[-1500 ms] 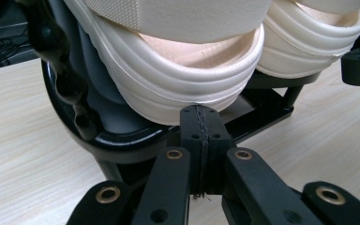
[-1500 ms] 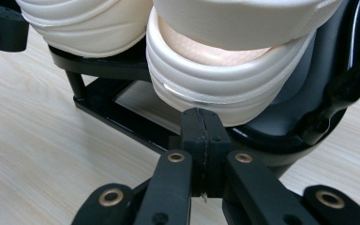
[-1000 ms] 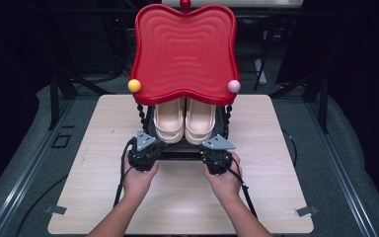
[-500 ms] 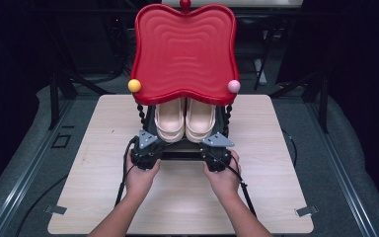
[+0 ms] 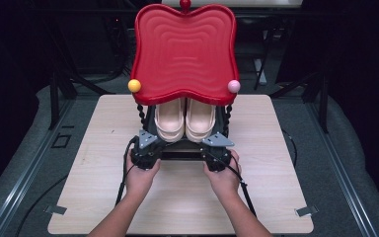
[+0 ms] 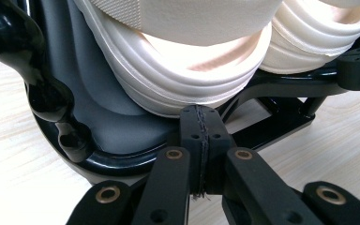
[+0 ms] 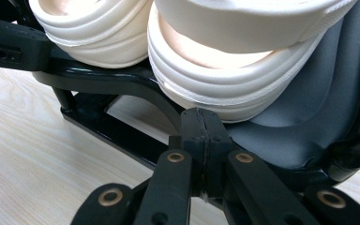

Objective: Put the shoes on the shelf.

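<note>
Both grippers sit low at the near edge of the rack (image 5: 185,154), and nothing has shifted over the last second: hands parked, sandals untouched. The left gripper (image 5: 147,148) has its jaws pressed flat together with nothing between them, tips right under the toe of the left sandal (image 5: 170,119). In the left gripper view that cream sole (image 6: 187,79) hangs just above the closed tips. The right gripper (image 5: 217,149) mirrors it, jaws also shut on nothing, nosed up to the right sandal (image 5: 200,118). The pair rests side by side on the rack's grey lower shelf (image 7: 304,117), toes towards the person, beneath the red tray (image 5: 184,52). With no change, I'd call this a pause before any pick: the jaws must open before either sandal can be taken.
</note>
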Action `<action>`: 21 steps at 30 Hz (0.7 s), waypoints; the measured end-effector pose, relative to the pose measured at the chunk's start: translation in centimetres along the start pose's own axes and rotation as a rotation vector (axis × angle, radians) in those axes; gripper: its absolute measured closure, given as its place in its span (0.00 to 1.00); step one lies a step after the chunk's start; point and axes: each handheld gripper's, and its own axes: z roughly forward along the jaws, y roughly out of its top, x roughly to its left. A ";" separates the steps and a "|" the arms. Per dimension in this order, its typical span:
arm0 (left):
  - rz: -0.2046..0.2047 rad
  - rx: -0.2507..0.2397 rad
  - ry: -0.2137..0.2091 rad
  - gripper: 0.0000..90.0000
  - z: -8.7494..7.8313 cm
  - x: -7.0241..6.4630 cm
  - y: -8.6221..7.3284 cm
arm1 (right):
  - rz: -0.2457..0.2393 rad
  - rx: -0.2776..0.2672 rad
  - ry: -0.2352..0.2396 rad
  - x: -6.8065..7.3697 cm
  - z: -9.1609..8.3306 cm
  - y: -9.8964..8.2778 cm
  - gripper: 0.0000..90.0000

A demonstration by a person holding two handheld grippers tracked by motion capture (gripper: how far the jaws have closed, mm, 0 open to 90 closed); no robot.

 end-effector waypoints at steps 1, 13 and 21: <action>-0.001 -0.001 0.000 1.00 0.0 0.0 0.0 | 0.002 0.000 0.005 0.0 0.0 0.0 1.00; -0.002 -0.025 -0.010 1.00 -0.6 0.2 -0.3 | -0.002 -0.013 0.006 -0.1 -0.5 -0.2 0.97; -0.002 -0.040 -0.008 1.00 -1.5 0.5 -0.4 | -0.013 -0.006 0.017 -0.1 -1.4 -0.3 0.96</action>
